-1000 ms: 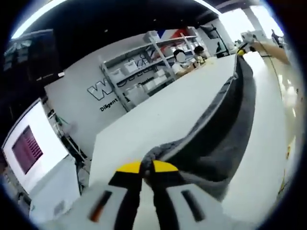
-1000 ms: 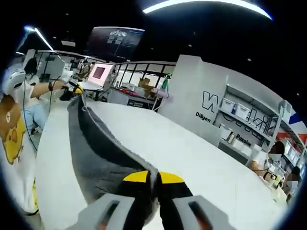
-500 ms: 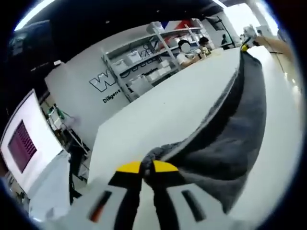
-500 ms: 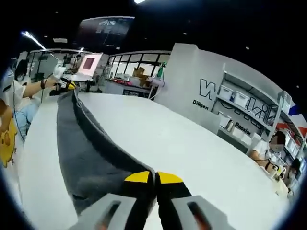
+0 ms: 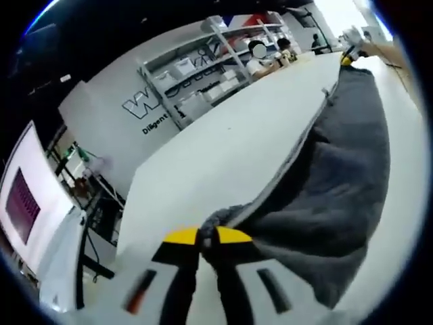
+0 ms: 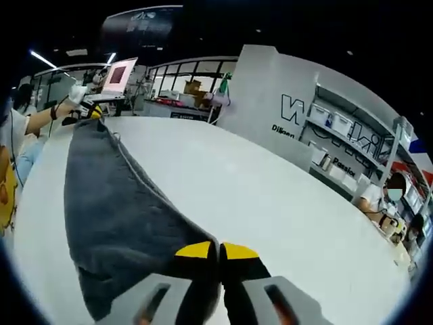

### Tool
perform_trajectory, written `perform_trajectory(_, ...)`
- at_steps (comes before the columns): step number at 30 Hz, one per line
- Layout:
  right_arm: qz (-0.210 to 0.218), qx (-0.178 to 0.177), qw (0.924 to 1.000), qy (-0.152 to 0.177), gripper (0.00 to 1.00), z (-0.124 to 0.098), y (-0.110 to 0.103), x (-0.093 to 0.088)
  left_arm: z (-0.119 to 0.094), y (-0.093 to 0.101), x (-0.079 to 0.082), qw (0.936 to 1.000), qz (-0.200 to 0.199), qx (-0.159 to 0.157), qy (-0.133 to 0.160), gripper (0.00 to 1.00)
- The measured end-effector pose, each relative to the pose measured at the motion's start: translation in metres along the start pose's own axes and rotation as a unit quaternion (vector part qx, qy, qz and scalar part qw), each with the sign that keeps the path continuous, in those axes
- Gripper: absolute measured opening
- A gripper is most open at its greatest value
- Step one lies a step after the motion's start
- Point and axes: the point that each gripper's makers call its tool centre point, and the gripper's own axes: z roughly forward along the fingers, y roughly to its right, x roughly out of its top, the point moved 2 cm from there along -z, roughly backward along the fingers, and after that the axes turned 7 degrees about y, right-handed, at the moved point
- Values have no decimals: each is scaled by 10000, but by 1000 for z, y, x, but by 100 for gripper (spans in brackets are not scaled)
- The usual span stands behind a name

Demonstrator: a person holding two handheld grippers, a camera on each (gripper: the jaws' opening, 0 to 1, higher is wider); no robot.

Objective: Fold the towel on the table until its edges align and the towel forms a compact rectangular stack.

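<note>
A dark grey towel (image 5: 338, 176) lies stretched lengthwise across a white table (image 5: 223, 156), one corner pinched between the yellow-tipped jaws of the left gripper (image 5: 207, 237), which are pressed together on the cloth. At the far end, the right gripper (image 6: 218, 252) likewise clamps the opposite corner of the towel (image 6: 115, 210), its jaws closed on the fabric just above the table (image 6: 270, 203). The towel rests mostly flat on the tabletop between the two tools. Beyond, a white partition wall (image 6: 284, 122) bears lettering beside storage shelves (image 5: 203, 74).
</note>
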Motion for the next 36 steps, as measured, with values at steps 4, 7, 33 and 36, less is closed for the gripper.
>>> perform_trajectory(4, -18, -19, 10000, 21, 5, 0, 0, 0, -1, 0, 0, 10000, -26, 35, -13, 10)
perform_trajectory(7, 7, -42, 10000, 21, 5, 0, 0, 0, -1, 0, -1, 10000, -34, 48, -36, 11)
perform_trajectory(33, 113, -445, 9941, 983, 50, -61, -41, 33, -67, 11, 32, 9785, -1841, 107, 930, 43)
perform_trajectory(36, 178, -424, 9946, 929, 61, -77, -61, 30, -91, 23, 35, 9694, -2212, -46, 1066, 53)
